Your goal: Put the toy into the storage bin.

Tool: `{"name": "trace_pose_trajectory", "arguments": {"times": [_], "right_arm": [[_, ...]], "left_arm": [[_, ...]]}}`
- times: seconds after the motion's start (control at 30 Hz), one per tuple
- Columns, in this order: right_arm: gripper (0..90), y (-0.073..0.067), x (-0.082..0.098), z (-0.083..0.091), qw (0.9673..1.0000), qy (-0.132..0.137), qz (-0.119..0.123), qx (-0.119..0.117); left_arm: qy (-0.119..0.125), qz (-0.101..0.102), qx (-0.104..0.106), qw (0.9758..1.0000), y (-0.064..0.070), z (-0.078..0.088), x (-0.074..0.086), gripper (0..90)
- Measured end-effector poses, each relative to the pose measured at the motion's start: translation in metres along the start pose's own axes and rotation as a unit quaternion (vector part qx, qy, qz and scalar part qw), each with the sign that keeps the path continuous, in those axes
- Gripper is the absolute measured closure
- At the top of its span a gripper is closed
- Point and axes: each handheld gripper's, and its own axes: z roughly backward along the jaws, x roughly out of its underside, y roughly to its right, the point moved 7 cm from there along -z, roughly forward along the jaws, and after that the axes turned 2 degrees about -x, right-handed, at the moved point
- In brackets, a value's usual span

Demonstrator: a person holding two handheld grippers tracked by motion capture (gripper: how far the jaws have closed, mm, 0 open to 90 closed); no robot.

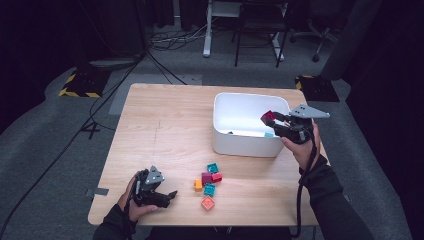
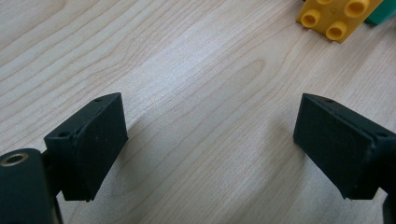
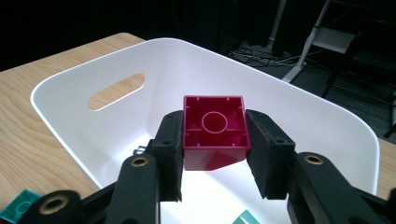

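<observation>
My right gripper (image 1: 270,119) is shut on a dark red brick (image 3: 215,132), hollow underside facing the camera, held over the white tub (image 1: 222,132) at the table's right. In the right gripper view the jaws press the brick's two sides above the tub's white inside (image 3: 116,121). My left gripper (image 1: 170,195) rests near the table's front left edge with its jaws open and nothing between them; its view has bare wood and a yellow brick (image 2: 337,16) at the top right. Several loose bricks (image 1: 209,180) lie in a cluster at the table's front middle.
Teal bricks (image 3: 248,217) lie on the tub's floor. The tub has a handle slot (image 3: 116,90) in its wall. Beyond the wooden table (image 1: 160,125) are cables, a chair and desk legs on grey carpet.
</observation>
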Motion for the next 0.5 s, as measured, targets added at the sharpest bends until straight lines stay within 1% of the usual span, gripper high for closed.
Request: {"name": "trace_pose_trajectory", "arguments": {"times": [0.2,0.27,0.37,0.43,0.5], "right_arm": [[59.3,0.002,0.003,-0.007,0.9999,-0.014,-0.004,0.002],[59.3,0.001,0.003,-0.008,0.9999,-0.012,-0.005,0.003],[59.3,0.001,0.002,-0.008,0.9999,-0.005,-0.002,0.013],[59.1,0.002,0.003,-0.01,0.9998,-0.011,-0.009,0.016],[59.0,0.002,0.004,-0.011,0.9997,-0.011,-0.012,0.015]], "left_arm": [[0.0,0.0,0.0,1.0,0.0,0.0,0.0,10.0],[0.0,0.0,0.0,1.0,0.0,0.0,0.0,10.0],[0.0,0.0,0.0,1.0,0.0,0.0,0.0,10.0],[0.0,-0.001,0.0,1.0,0.0,0.0,0.0,9.9],[0.0,-0.001,0.0,1.0,0.0,0.0,0.0,9.9]]}}
